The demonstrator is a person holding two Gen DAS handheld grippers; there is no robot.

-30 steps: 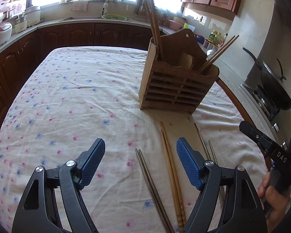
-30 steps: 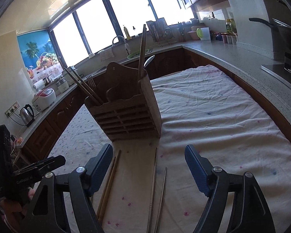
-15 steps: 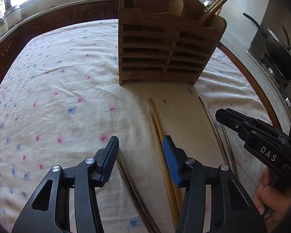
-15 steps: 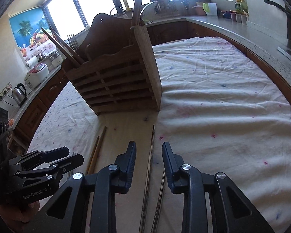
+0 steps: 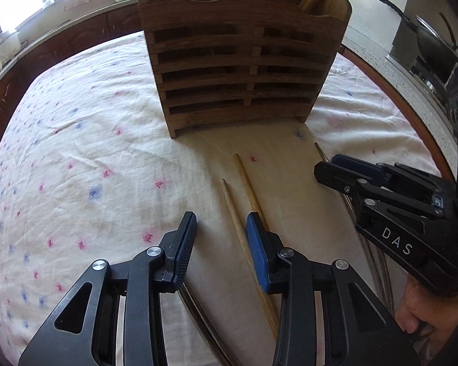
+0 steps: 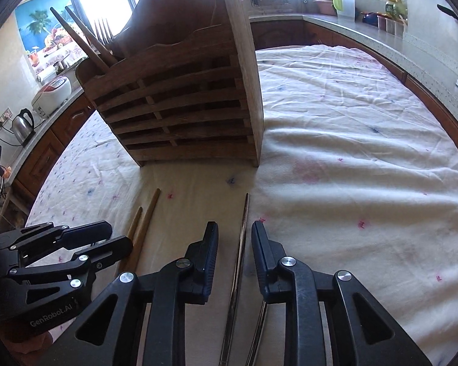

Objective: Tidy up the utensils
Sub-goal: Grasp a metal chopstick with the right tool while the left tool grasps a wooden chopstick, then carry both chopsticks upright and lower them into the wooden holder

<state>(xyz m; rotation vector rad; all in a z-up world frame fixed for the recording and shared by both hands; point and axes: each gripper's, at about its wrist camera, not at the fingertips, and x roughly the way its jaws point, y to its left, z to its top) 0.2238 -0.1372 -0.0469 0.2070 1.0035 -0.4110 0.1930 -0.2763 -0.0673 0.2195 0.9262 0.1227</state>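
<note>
Two tools work low over the cloth-covered bench [image 5: 76, 140], each lined up along its own pair so the sticks can be pinched lengthwise and lifted into the slatted wooden holder [image 5: 238, 70] just beyond. The left tool [image 5: 221, 241], released with a moderate gap, straddles one of two wooden chopsticks [image 5: 244, 244], while a dark pair [image 5: 198, 311] lies under it. The right tool [image 6: 234, 245], nearly closed but not clenched, brackets one of two metal chopsticks [image 6: 241, 244].
</note>
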